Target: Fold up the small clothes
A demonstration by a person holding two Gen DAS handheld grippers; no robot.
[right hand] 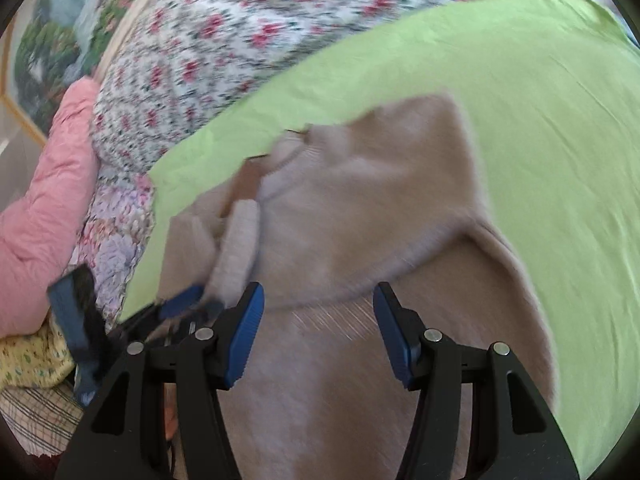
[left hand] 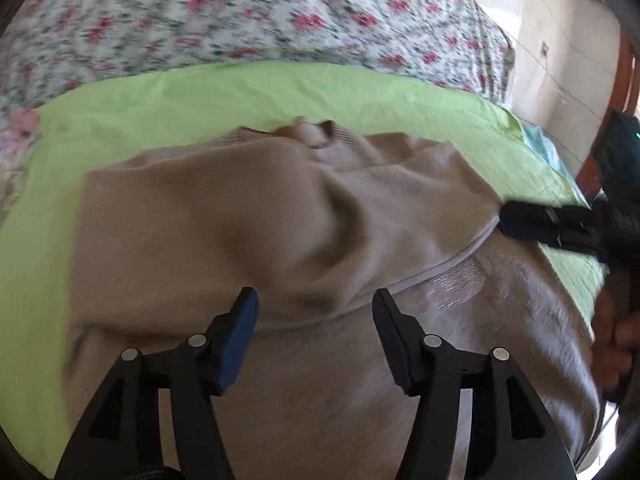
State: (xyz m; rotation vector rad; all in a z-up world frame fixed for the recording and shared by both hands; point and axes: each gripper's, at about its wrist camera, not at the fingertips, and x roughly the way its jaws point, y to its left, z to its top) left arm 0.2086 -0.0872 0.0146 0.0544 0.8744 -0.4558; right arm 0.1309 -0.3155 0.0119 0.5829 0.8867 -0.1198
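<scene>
Beige knitted sweater (left hand: 248, 220) lay spread on the light green sheet (left hand: 168, 96), which served as the working ground on the bed. Its neckline, with a pale label showing inside, sat at the far edge of the garment, toward the floral bedcover (left hand: 208, 12) that lay beyond the sheet. One part of the sweater was folded over the rest, so that a ribbed hem edge ran across the cloth just ahead of both sets of fingers, with a patch of paler stitching beside it.

Left gripper (left hand: 316, 332) hovered over the near part of the sweater with its fingers parted and nothing between them; the blue pads (left hand: 236, 344) did not press on the cloth. Right gripper (right hand: 318, 332) was likewise spread wide above the sweater, near the folded hem, its pads clear of the fabric as far as the blurred view allowed. In the left wrist view the right gripper reached in from the sheet's right side, its dark tips close to the sweater's edge; whether they touched it could not be told. A hand (left hand: 612, 340) held its handle there.

Off the sheet's left side lay a pink quilt (right hand: 44, 208), and nearer, a yellow patterned cloth (right hand: 28, 360). Both views were smeared by motion.
</scene>
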